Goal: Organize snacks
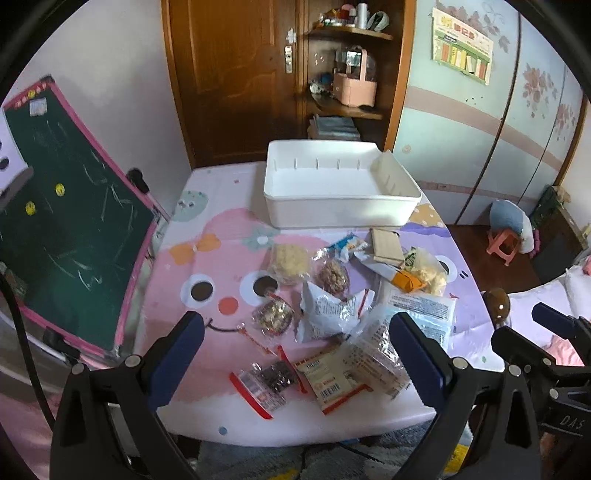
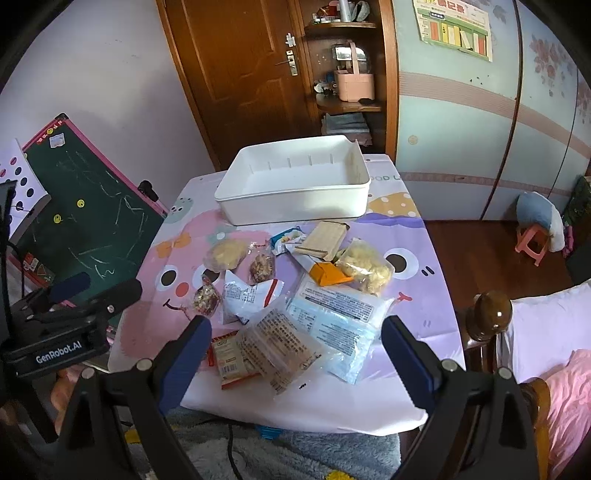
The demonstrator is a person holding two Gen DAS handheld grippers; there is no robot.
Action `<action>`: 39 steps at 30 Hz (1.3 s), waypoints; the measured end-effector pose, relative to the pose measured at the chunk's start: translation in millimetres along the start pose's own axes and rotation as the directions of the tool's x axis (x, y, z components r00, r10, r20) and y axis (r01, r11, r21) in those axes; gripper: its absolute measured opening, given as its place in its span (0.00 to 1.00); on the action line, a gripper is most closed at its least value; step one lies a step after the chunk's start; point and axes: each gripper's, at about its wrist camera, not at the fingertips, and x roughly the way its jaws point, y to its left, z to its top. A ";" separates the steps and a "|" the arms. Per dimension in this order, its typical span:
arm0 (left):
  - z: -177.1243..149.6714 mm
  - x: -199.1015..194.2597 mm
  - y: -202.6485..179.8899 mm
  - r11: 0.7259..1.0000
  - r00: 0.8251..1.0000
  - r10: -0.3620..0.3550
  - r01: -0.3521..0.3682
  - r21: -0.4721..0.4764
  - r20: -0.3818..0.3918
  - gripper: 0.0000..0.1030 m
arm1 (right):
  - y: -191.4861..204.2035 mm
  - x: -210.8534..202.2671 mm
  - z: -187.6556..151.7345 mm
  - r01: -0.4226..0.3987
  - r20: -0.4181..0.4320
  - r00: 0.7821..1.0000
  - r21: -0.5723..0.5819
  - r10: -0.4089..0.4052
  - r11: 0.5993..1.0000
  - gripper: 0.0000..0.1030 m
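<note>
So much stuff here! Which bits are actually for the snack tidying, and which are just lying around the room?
For the job:
white bin, empty
snack packets scattered on the table
left gripper and right gripper, jaws open

Just lying about:
green chalkboard
pink stool
pink basket on the shelf
wall poster

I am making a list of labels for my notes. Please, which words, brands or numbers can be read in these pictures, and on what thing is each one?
"GenRobot.AI": on the left gripper body, seen from the right wrist camera.
"DAS": partial letters on the right gripper body, seen from the left wrist camera.
Snack packets, wall poster, tablecloth lettering: print visible, too small or blurred to read.
</note>
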 end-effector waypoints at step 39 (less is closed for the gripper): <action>-1.0 15.4 10.3 0.997 0.998 -0.059 0.061 -0.041 0.034 0.97 | 6.3 14.1 -0.1 0.047 -0.001 0.999 -0.042 -0.047 0.998 0.91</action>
